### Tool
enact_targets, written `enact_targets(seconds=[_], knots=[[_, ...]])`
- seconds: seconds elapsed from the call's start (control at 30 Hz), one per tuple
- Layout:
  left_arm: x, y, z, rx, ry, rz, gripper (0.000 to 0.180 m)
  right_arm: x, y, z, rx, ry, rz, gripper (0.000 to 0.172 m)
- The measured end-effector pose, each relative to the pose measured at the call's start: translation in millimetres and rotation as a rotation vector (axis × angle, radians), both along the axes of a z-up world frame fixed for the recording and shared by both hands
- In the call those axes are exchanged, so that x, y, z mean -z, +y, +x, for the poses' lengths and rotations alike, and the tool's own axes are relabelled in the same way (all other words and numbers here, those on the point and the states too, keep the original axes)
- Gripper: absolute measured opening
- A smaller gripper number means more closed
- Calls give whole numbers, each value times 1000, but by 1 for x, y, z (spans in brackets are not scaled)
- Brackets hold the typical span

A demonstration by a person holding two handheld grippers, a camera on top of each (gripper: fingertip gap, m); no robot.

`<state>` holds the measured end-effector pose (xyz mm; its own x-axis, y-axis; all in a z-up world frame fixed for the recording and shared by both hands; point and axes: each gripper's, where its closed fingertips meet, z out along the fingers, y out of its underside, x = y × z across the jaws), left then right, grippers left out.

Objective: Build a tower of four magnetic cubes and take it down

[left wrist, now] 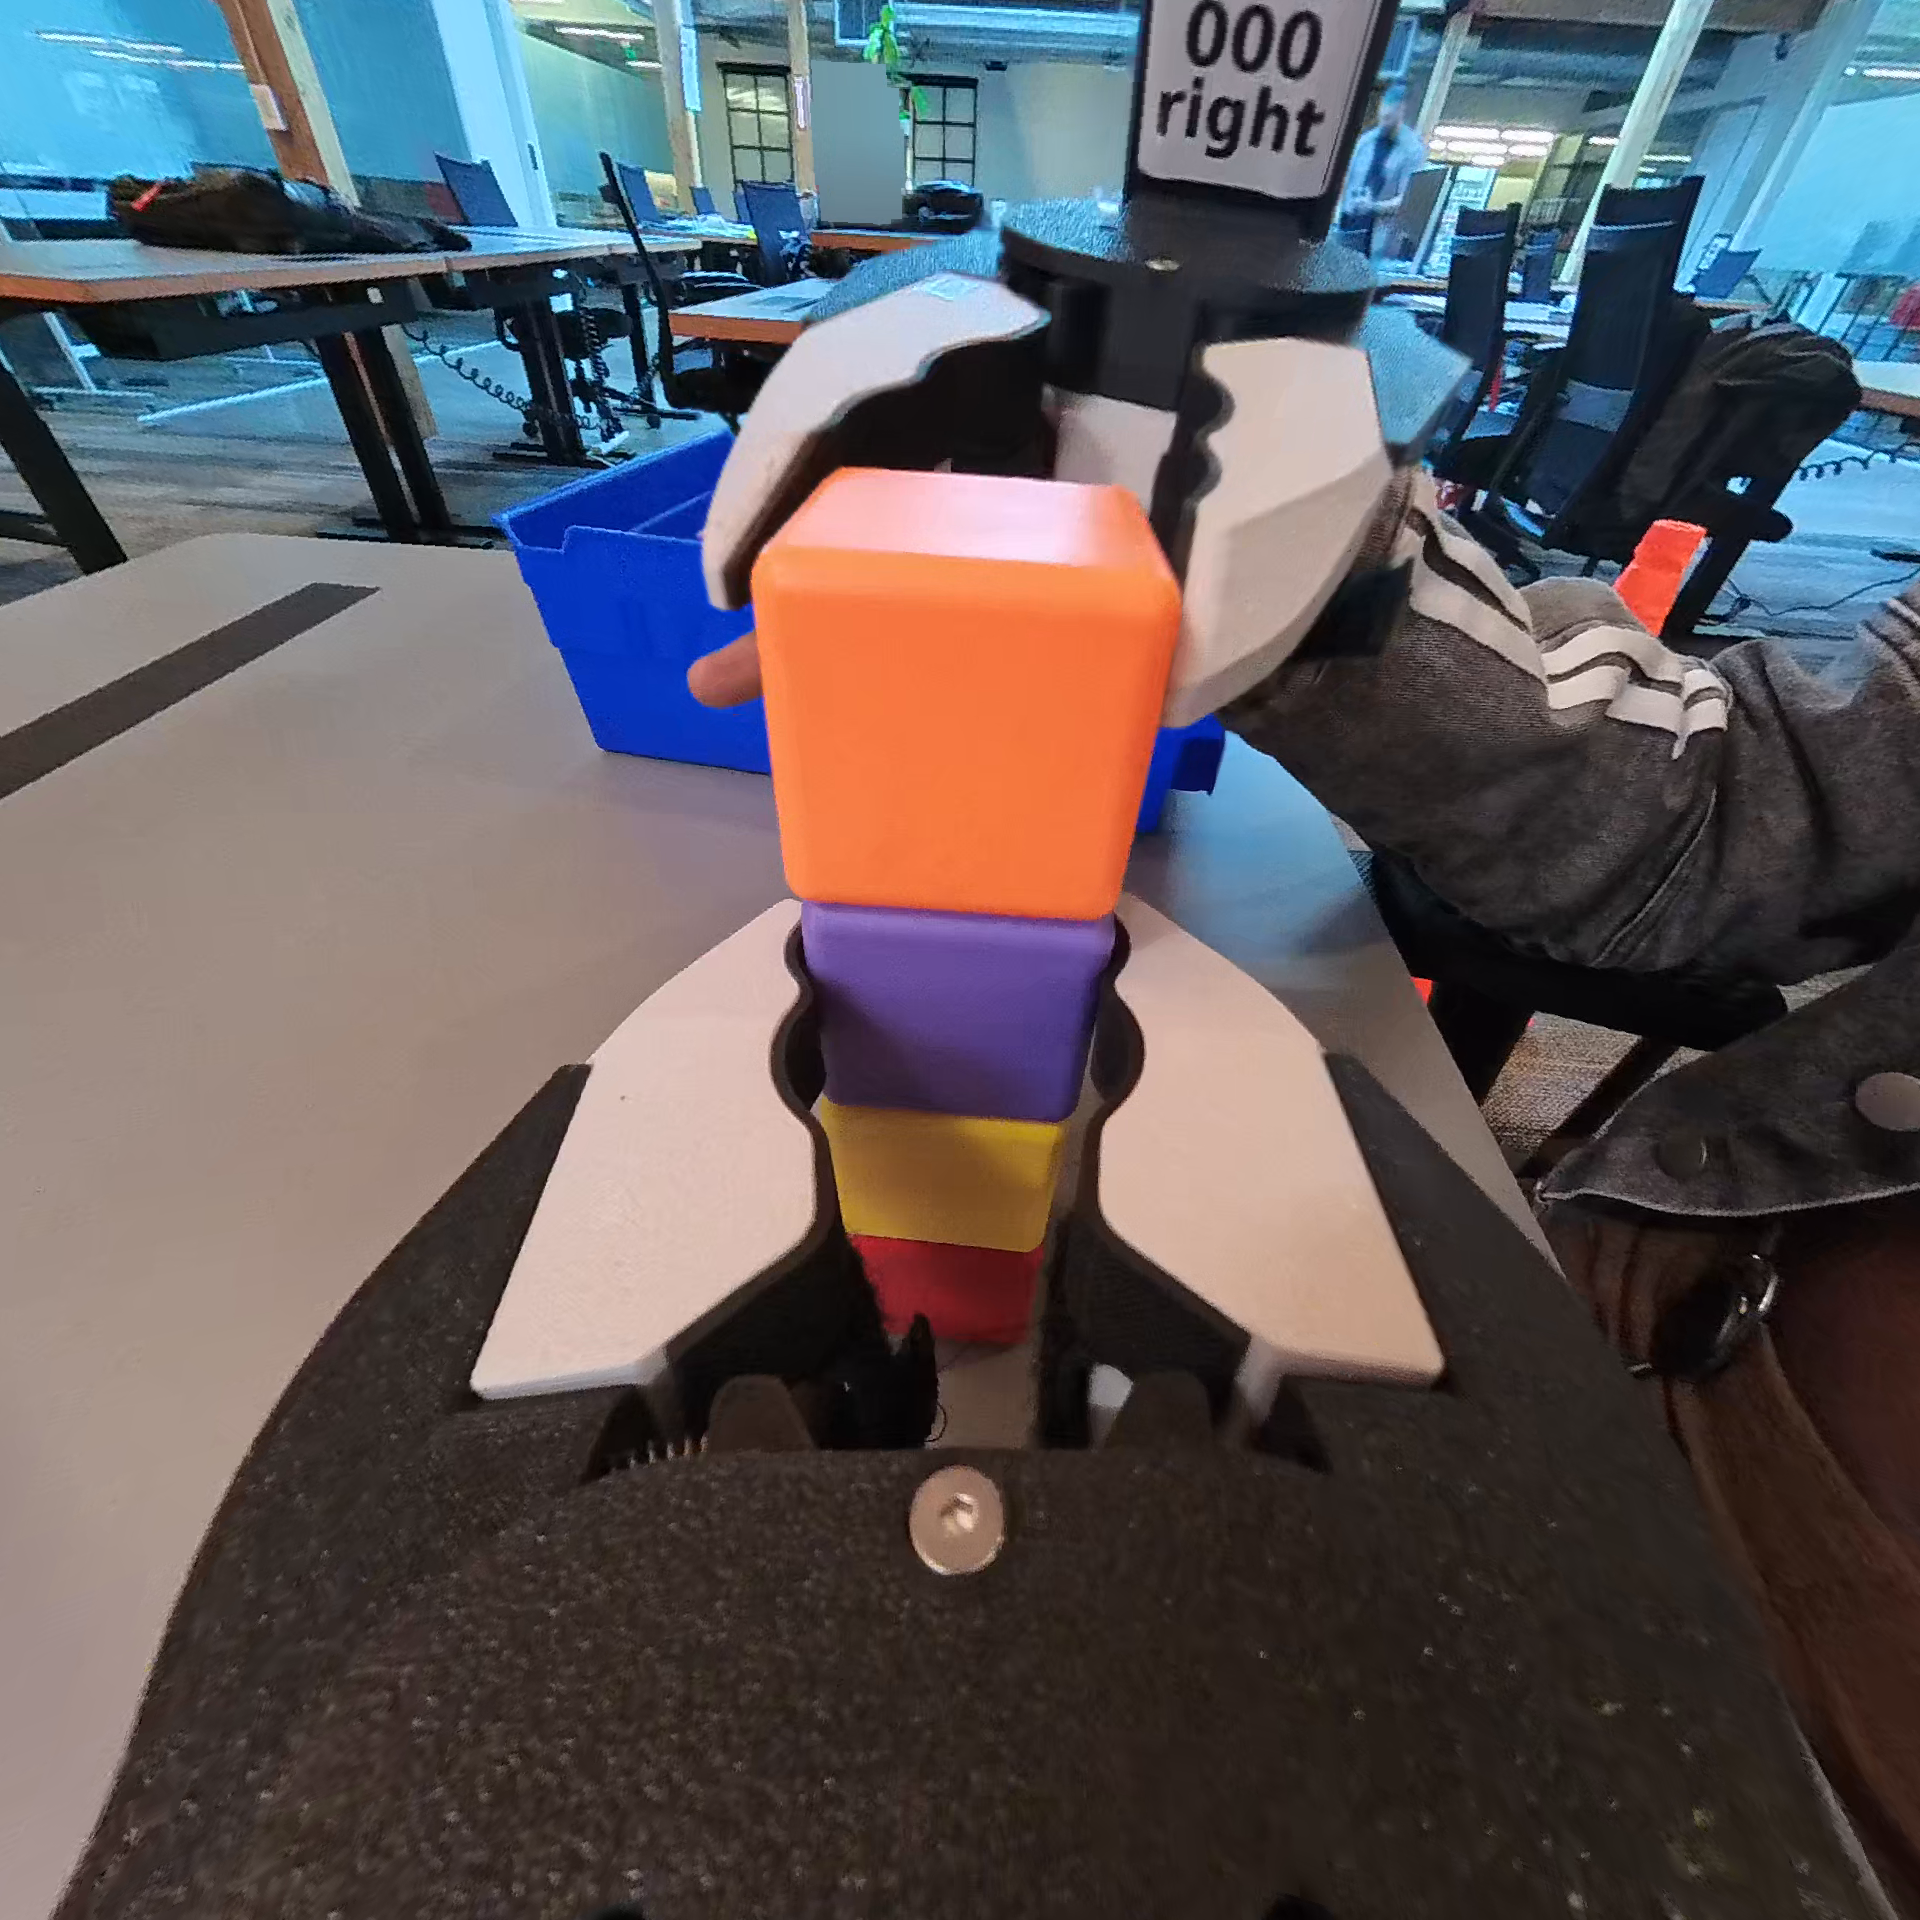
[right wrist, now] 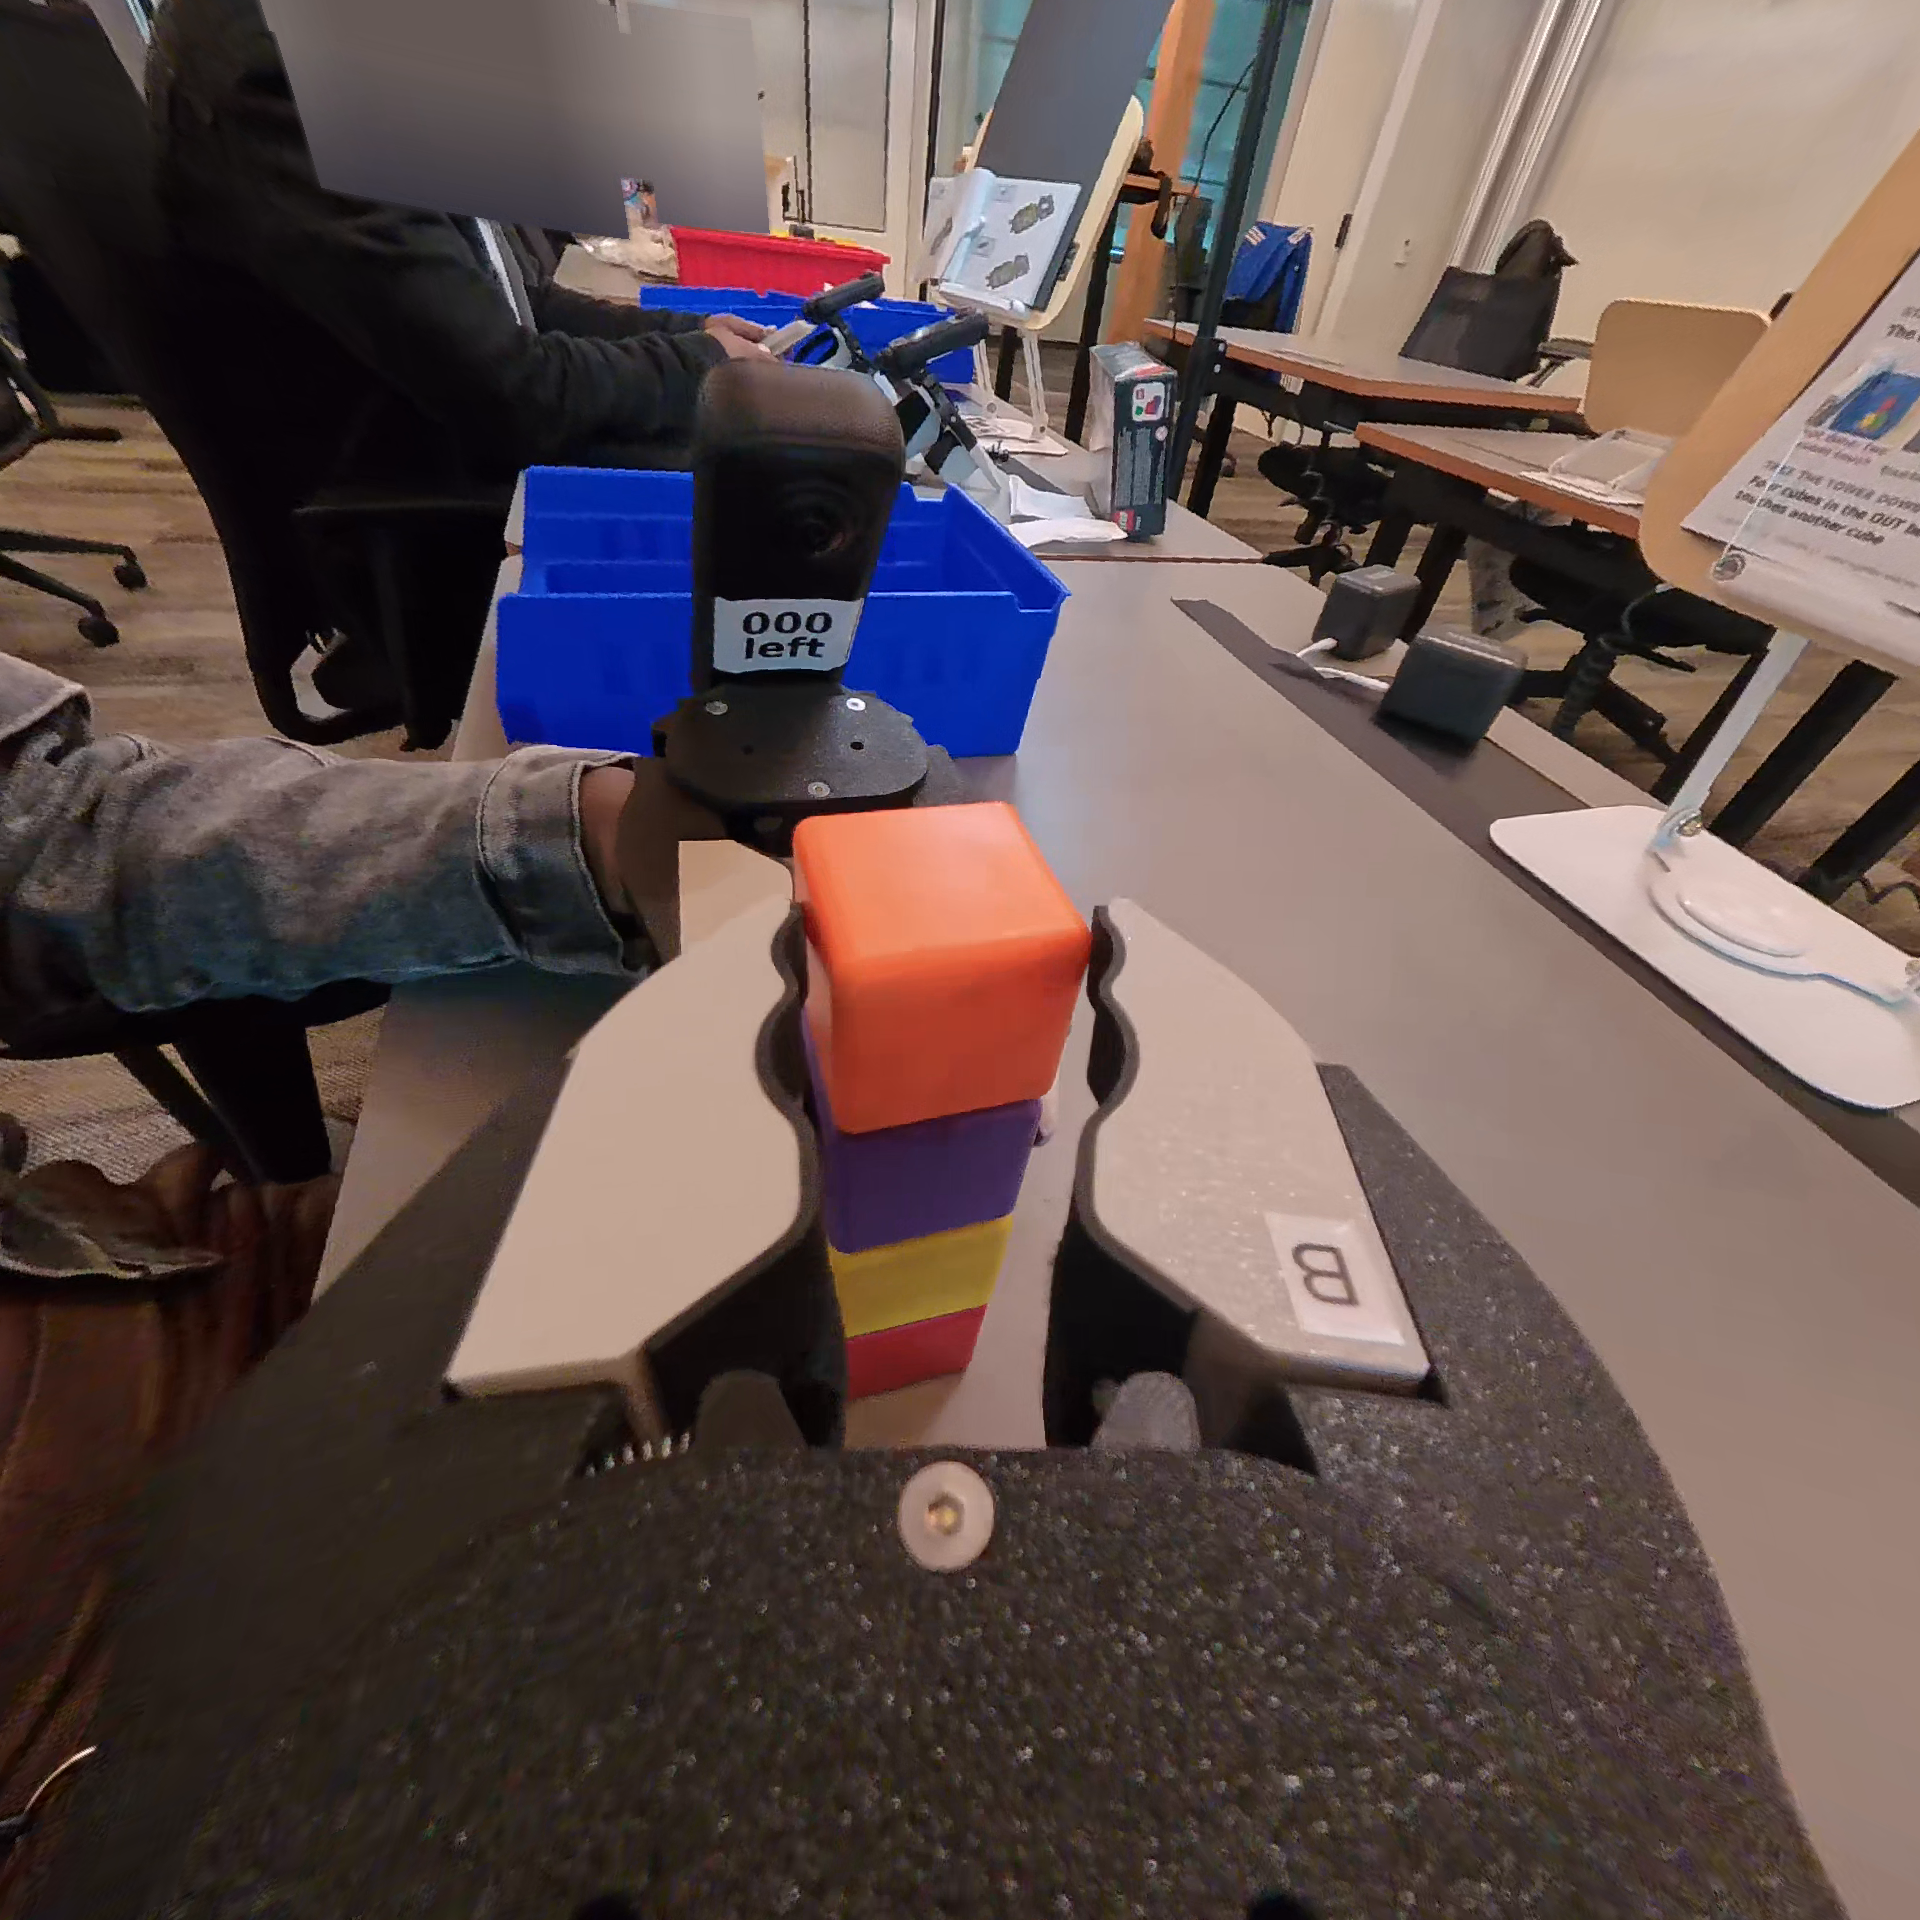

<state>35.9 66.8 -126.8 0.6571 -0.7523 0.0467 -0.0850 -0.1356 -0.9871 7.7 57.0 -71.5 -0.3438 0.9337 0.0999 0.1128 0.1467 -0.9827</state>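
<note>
Left gripper (left wrist: 958, 997) pinches purple cube (left wrist: 961, 1013), right gripper (right wrist: 940, 987) pinches orange cube (right wrist: 951, 977) on top, over yellow cube (left wrist: 940, 1184) and red cube (left wrist: 951, 1294), tower standing on grey tabletop (left wrist: 312, 883) near its right edge, blue bin (left wrist: 623, 613) behind.

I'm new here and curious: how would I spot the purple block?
Find the grey table in front of the blue bin, where four blocks stand stacked. The purple block is second from the top, under the orange block, above yellow.
</note>
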Motion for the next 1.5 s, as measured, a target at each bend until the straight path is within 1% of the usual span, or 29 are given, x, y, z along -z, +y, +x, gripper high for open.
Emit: enact_targets(seconds=[0.13,0.33,0.43,0.53,0.63,0.73,0.8,0.87,0.93,1.13,1.2,1.27,1.37,1.5], knots=[[0,-3,2,9,31,5,49,0,-4,5,15,-20,23,50],[1,-4,3,11,32,-21,49,-7,-8,14,77,9,93,49],[2,-4,2,6,42,-24,49,-37,-13,27,67,117,8,49],[1,-4,2,5,38,-22,49,-64,-7,42,138,160,17,49],[1,-4,2,4,32,-21,49,-86,16,59,294,140,63,50],[1,-4,2,-1,35,-21,49,-101,57,81,482,85,99,49],[1,-4,2,-2,32,-21,49,-102,93,98,611,16,105,50],[1,-4,2,-2,29,-22,49,-91,132,117,746,-102,108,50],[1,-4,2,-2,30,-22,49,-71,168,136,867,-248,90,49],[1,-4,2,-7,25,-22,49,14,239,168,1065,-692,-13,49],[1,-3,2,-13,21,-22,49,45,254,167,1067,-818,-73,50],[1,-3,2,-14,24,-23,49,69,264,164,1058,-920,-139,50],[1,-3,2,-15,23,-22,49,91,275,159,1055,-1016,-203,50],[1,-3,2,-15,23,-20,49,113,285,166,1080,-1166,-234,50]])
